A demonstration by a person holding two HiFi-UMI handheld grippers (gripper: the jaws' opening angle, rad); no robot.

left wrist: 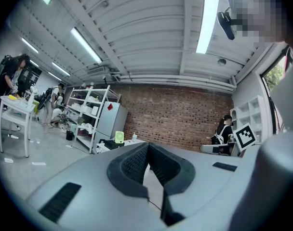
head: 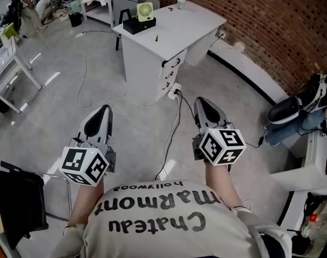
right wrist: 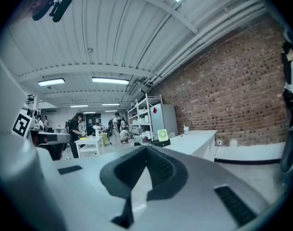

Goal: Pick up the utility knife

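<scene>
Both grey plastic two-jaw tongs are closed and empty. The left gripper (head: 102, 108) shows, in its own view, ribbed black pads meeting at the tip with nothing between them. The right gripper (head: 201, 100) looks the same in its view.

Each is held roughly level with its nose aimed toward the white rectangular desk (head: 190, 23). Both stop well short of the desk on its near side, over the grey concrete floor (head: 56, 106).

Two bare forearms (head: 86, 195) reach forward, side by side and apart, from the person's grey printed T-shirt (head: 163, 222). The hands are hidden under the black-and-white marker cubes (head: 84, 165).

On the desk top a small slim dark object (head: 156, 37) lies alone, near a black box (head: 135, 27) that carries a pale green round fan (head: 145, 11). It is too small to confirm as the utility knife.
</scene>
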